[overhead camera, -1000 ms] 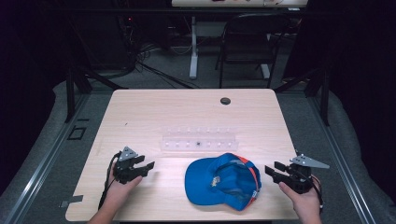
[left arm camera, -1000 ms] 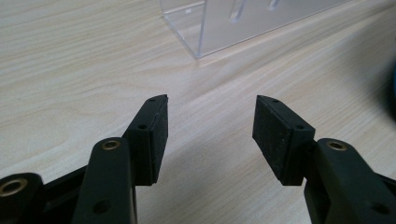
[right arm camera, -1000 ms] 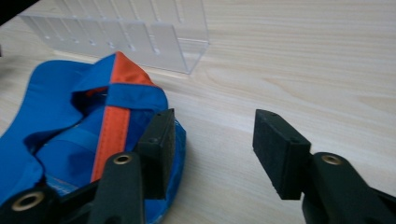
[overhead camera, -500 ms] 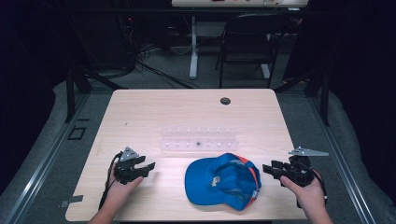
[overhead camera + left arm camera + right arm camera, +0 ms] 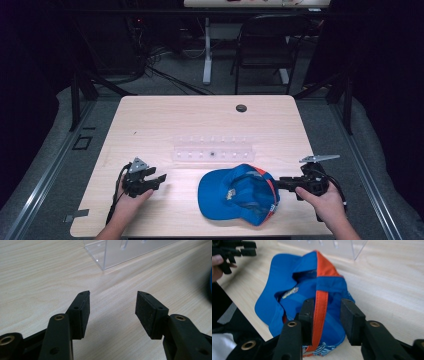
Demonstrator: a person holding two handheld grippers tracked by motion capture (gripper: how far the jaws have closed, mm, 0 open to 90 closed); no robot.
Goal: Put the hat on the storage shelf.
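Blue cap [image 5: 239, 194] is lying crown-down at the table's near edge, right of centre. Right gripper [image 5: 326, 315] is held wide, jaws straddling the orange strap [image 5: 320, 315] (not yet pinched); it should be closed squarely on the strap. Left gripper [image 5: 112, 308] is parked wide, empty.

A clear plastic rack [image 5: 214, 150] is seen mid-table [image 5: 150, 125]; a dark grommet [image 5: 241, 108] is set toward 12 o'clock.
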